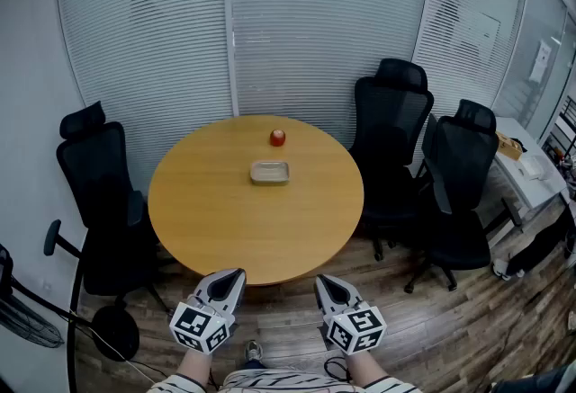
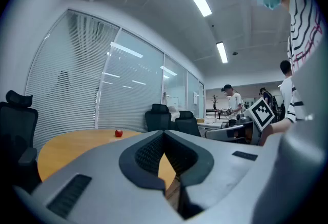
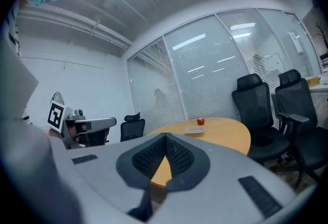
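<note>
Left tongs (image 1: 236, 274) and right tongs (image 1: 320, 280) are hovering closed and empty off the round worktop's (image 1: 207, 220) near edge; the shallow tray (image 1: 269, 172) is lying crosswise straight ahead between them, red apple (image 1: 277, 138) just beyond.

Left gripper (image 1: 238, 274) and right gripper (image 1: 320, 280) hover side by side at bottom centre, tips forward, jaws pressed together, nothing held.

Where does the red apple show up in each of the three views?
Head view: red apple upper centre, beyond the tray.
Left gripper view: red apple left of centre, small.
Right gripper view: red apple right of centre, beyond the tray.
Shared landmark: the round wooden table.
</note>
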`<state>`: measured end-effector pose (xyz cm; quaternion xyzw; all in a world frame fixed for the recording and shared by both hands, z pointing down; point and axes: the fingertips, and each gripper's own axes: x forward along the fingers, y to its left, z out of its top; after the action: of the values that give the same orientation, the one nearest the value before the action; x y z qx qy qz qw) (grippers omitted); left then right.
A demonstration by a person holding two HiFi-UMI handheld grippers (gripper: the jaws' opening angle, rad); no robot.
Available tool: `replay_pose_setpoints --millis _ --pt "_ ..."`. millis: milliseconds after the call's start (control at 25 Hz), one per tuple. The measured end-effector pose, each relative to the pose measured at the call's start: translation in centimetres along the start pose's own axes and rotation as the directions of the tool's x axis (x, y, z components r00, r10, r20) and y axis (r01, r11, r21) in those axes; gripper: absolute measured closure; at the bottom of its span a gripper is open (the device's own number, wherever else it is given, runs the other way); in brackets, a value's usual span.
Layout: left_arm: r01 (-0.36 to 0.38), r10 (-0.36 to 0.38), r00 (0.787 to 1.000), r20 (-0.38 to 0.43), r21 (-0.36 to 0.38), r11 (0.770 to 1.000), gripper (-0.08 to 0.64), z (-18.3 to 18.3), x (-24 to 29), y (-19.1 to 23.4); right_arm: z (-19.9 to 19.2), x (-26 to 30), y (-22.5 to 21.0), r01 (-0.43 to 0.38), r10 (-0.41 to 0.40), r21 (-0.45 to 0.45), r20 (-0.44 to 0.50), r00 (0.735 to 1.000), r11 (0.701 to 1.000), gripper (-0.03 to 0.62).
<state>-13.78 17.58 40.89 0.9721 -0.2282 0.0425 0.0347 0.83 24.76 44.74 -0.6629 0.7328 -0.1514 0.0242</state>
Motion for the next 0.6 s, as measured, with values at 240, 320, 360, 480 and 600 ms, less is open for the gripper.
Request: replay_pose_setpoints --millis 240,320,360,480,600 --pt "0.040 -0.040 0.999 0.010 -0.011 0.999 0.534 -0.3 0.4 1.4 0.4 1.8 1.2 -0.047 0.045 0.052 0.039 0.998 0.998 0.563" --pt "0.058 -0.057 0.998 0.021 -0.041 0.997 0.530 -0.7 0.8 1.9 0.5 2.8 1.3 -0.040 0.037 0.064 0.050 0.998 0.997 0.561" --pt "0.065 -0.064 0.998 0.026 -0.059 0.996 0.529 -0.9 0.9 2.3 0.4 3.3 1.2 -0.030 0.026 0.070 0.050 0.998 0.997 0.558" --pt "0.079 -0.077 0.997 0.021 -0.111 0.991 0.510 -2.0 1.3 3.9 0.2 5.0 0.8 0.008 -0.012 0.100 0.048 0.999 0.995 0.404" --pt "0.094 -0.096 0.995 -0.004 -0.148 0.984 0.411 -3.4 1.9 6.0 -0.3 6.9 0.6 0.039 -0.043 0.120 0.032 0.999 0.992 0.348"
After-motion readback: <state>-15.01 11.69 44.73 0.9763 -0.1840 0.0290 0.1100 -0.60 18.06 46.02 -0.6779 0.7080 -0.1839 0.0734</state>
